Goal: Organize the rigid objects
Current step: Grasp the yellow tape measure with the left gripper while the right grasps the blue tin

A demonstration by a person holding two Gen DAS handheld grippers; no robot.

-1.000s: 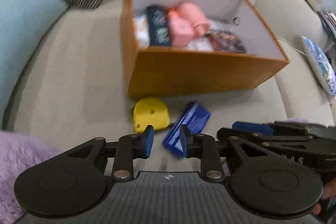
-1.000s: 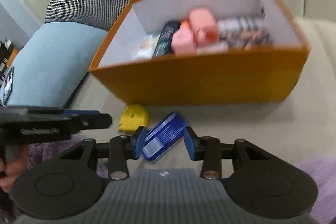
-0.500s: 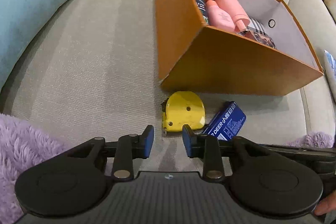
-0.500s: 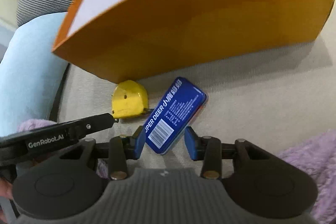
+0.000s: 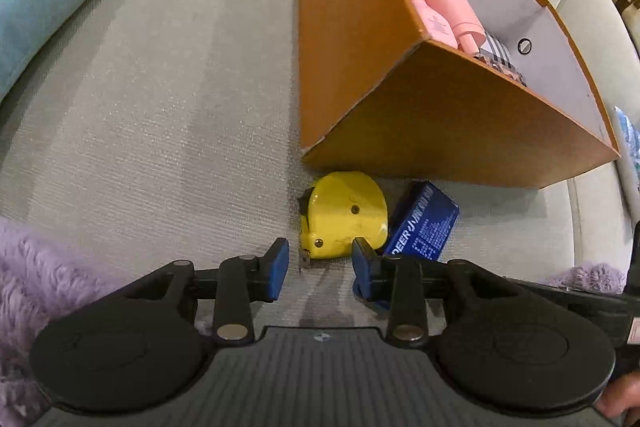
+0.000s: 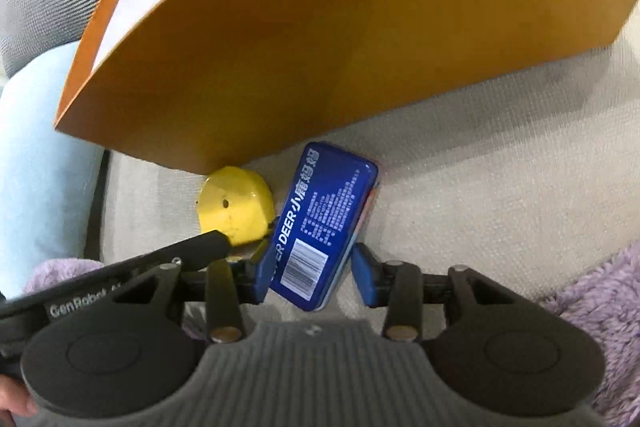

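Now both grippers are lower and closer in than a second ago, and the orange box point(image 5: 420, 115) that filled the middle of each view has slid up toward the top. The left gripper point(image 5: 320, 267) hangs just short of the yellow tape measure point(image 5: 344, 215), which lies flat on the grey sofa cushion point(image 5: 160, 107) just in front of the box's near corner; its fingers point(image 5: 276, 269) are opening, wider than before, and nothing sits between them yet, the tape measure lying just beyond the tips. The right gripper point(image 6: 310, 271) has come down over the blue tin point(image 6: 324, 223), which lies on the cushion beside the tape measure and close to the box wall. Its fingers point(image 6: 366, 279) are closing with the tin's barcode end between them: the left pad looks to be against the tin's edge, the right one shows a sliver of gap. Inside the box the pink bottles point(image 5: 444, 7) still lie where they were. Purple fluffy fabric point(image 6: 600, 299) edges the bottom corners.
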